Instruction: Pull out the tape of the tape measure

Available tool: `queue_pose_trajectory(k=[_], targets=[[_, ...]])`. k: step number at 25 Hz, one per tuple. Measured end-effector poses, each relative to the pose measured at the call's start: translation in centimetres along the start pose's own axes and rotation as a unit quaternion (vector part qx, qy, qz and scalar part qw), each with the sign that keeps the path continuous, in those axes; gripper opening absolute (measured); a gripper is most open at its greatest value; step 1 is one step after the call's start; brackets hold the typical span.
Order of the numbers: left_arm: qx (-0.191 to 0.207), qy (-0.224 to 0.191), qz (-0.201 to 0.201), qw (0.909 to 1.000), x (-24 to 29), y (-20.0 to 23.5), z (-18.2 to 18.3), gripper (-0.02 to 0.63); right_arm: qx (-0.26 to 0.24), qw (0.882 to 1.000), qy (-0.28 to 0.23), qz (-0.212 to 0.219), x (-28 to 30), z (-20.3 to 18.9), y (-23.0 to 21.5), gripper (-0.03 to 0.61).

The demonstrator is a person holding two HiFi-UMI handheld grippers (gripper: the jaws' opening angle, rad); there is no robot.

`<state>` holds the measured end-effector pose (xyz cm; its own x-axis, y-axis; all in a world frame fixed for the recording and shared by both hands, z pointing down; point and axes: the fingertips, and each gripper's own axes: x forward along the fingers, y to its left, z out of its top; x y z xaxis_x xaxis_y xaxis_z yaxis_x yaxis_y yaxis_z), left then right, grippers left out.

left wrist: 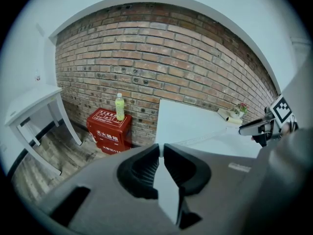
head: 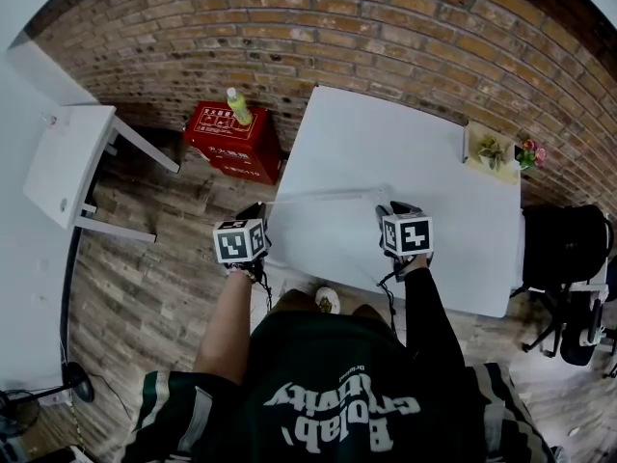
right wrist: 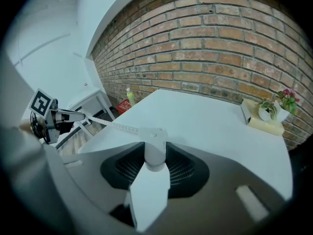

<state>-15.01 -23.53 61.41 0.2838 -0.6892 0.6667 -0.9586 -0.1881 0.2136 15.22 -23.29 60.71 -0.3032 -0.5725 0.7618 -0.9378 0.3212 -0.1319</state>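
1. I judge the tape measure case (right wrist: 155,155) small, light and rigid, best gripped across its body. The tape (right wrist: 120,126) looks thin and springy, best pinched at its end.
2. The right gripper (head: 388,212) clamps the case over the white table (head: 405,133), near its near-left edge.
3. The left gripper (left wrist: 161,148), held left of the table, pinches the tape, which is stretched between the two grippers.
4. Both forearms reach forward, roughly level.

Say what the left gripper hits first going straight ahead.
Probably the left edge of the white table, just beyond its jaws. Depth is unclear, so it may pass beside it and reach the brick wall.
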Motion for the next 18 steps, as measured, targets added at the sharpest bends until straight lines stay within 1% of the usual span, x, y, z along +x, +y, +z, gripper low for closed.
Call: queue_pose_trajectory(k=[4, 10, 18], targets=[[-0.009, -0.005, 0.013, 0.9999, -0.4, 1.1, 0.2, 0.038, 0.004, 1.0, -0.001, -0.009, -0.2, 0.0, -0.8, 0.149], [-0.021, -0.007, 0.014, 0.9997, -0.4, 1.7, 0.1, 0.038, 0.005, 1.0, -0.002, -0.007, -0.1, -0.1, -0.9, 0.149], [-0.02, -0.013, 0.018, 0.9995, -0.4, 1.6, 0.4, 0.038, 0.002, 1.0, -0.001, -0.012, 0.0, 0.1, -1.0, 0.149]])
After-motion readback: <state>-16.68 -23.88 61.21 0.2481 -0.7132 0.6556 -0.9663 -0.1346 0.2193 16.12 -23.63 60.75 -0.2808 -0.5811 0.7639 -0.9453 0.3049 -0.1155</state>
